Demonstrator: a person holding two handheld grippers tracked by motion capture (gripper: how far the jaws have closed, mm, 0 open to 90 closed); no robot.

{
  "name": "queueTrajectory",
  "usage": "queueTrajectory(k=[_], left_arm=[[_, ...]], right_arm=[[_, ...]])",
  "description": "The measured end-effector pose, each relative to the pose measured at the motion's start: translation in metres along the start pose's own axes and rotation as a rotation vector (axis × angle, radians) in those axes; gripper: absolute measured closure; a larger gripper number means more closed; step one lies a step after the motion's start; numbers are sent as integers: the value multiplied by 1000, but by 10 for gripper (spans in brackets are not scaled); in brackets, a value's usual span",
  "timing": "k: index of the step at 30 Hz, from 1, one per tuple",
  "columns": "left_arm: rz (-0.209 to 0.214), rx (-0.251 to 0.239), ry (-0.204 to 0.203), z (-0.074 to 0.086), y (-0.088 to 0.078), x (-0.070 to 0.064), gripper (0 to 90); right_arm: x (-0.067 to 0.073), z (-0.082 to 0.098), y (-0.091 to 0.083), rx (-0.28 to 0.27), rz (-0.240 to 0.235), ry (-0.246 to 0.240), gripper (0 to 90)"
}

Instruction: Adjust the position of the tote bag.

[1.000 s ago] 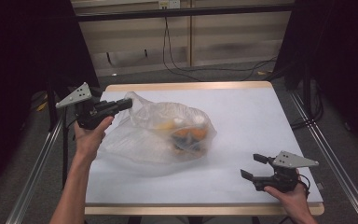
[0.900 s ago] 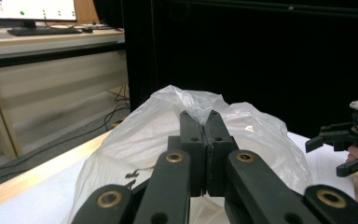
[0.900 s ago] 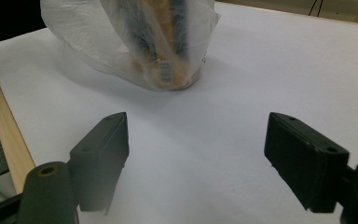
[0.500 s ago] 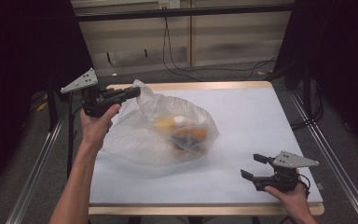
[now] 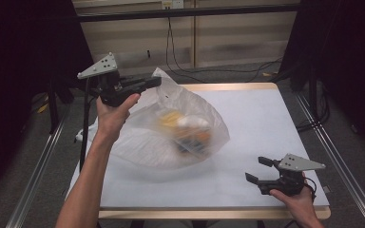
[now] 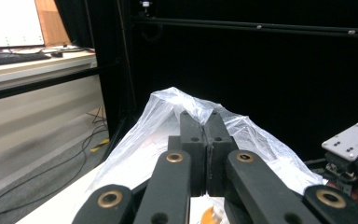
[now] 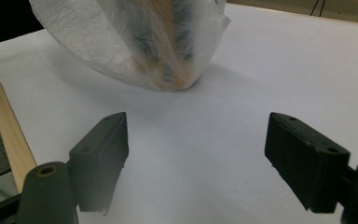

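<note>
The left gripper (image 5: 142, 85) is raised above the far left corner of the table (image 5: 266, 123). Its jaws are pressed together with a fold of the bag (image 5: 171, 128) between them; in the left gripper view the two black pads meet with no gap and the thin plastic rises in a peak just behind them (image 6: 177, 100). The left hand (image 5: 111, 114) holds this gripper from below.

From that pinched point the bag hangs down and to the right. Its lower part is on the table, a little left of the table's middle. Inside the bag there are yellow, white and orange things (image 5: 190, 130), but they are blurred and I cannot tell what they are. They lie in the lower right part of the bag, away from the pinch. So the long axis of the bag goes from the left gripper, up at the far left, down toward the middle of the table.

The right gripper (image 5: 261, 171) rests low near the front right corner of the table, well apart from the bag. Its jaws are wide apart and hold nothing. In the right gripper view the bag (image 7: 163, 42) stands straight ahead of these jaws, with bare table between.

I judge that the next move depends on this line: the heavy end of the bag points toward the free right gripper, which is the nearer one to reach it.
</note>
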State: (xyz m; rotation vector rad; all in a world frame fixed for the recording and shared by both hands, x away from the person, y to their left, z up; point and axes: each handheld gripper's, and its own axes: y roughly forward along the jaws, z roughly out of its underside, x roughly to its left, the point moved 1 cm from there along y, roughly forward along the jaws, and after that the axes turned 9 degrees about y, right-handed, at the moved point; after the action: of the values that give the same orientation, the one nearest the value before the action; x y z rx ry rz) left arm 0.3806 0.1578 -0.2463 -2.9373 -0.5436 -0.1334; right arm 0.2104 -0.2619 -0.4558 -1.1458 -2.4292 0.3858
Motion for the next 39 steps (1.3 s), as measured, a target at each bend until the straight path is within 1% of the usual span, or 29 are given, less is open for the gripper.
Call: queueTrajectory(k=[3, 4, 5, 6, 8, 13, 15, 16, 18, 20, 22, 23, 25, 26, 29, 30, 31, 33, 35, 37, 39], left_arm=[[14, -9, 6, -8, 8, -2, 896], [19, -14, 1, -11, 11, -3, 896], [27, -12, 6, -12, 13, -4, 896], [27, -16, 1, -12, 15, -5, 895], [37, -2, 14, -11, 19, -9, 895], [41, 11, 9, -4, 23, -11, 891], [40, 9, 5, -1, 23, -11, 871], [40, 16, 10, -1, 23, -10, 870], [31, 18, 2, 0, 23, -10, 844], [36, 26, 9, -1, 23, -10, 872], [39, 24, 13, -1, 23, -10, 887], [36, 21, 6, -2, 23, -11, 890], [42, 25, 10, -1, 23, -13, 892], [44, 21, 4, -1, 23, -13, 893], [45, 26, 3, 1, 24, -13, 893], [36, 22, -4, 1, 24, -12, 893], [35, 11, -16, 2, 24, -11, 893], [40, 5, -23, 1, 25, -9, 893], [42, 6, -18, 0, 26, -9, 893], [42, 2, -15, -3, 26, -10, 893], [36, 3, -11, -6, 26, -11, 893]], right_arm=[[0, 0, 0, -2, 1, 0, 211], [0, 0, 0, -1, 1, -1, 212], [0, 0, 0, -2, 4, -2, 212], [1, 0, -1, -2, 1, 0, 212], [1, 0, -1, 0, 2, -5, 212], [2, -2, 0, -9, 1, -4, 215], [3, -6, 1, -21, 1, -6, 215], [4, -8, 2, -23, -1, -7, 215], [6, -14, 4, -44, -15, -8, 215], [11, -24, 7, -65, -23, -20, 215], [18, -39, 9, -89, -38, -42, 226], [23, -47, 12, -102, -51, -54, 237], [33, -66, 20, -121, -83, -75, 247], [38, -76, 26, -127, -103, -89, 254], [51, -104, 44, -145, -133, -140, 264], [54, -112, 49, -153, -140, -148, 264], [57, -120, 53, -162, -161, -149, 263], [63, -137, 61, -175, -184, -165, 263], [70, -154, 66, -191, -198, -179, 264], [75, -167, 71, -200, -207, -198, 269], [80, -180, 77, -208, -216, -204, 276]])
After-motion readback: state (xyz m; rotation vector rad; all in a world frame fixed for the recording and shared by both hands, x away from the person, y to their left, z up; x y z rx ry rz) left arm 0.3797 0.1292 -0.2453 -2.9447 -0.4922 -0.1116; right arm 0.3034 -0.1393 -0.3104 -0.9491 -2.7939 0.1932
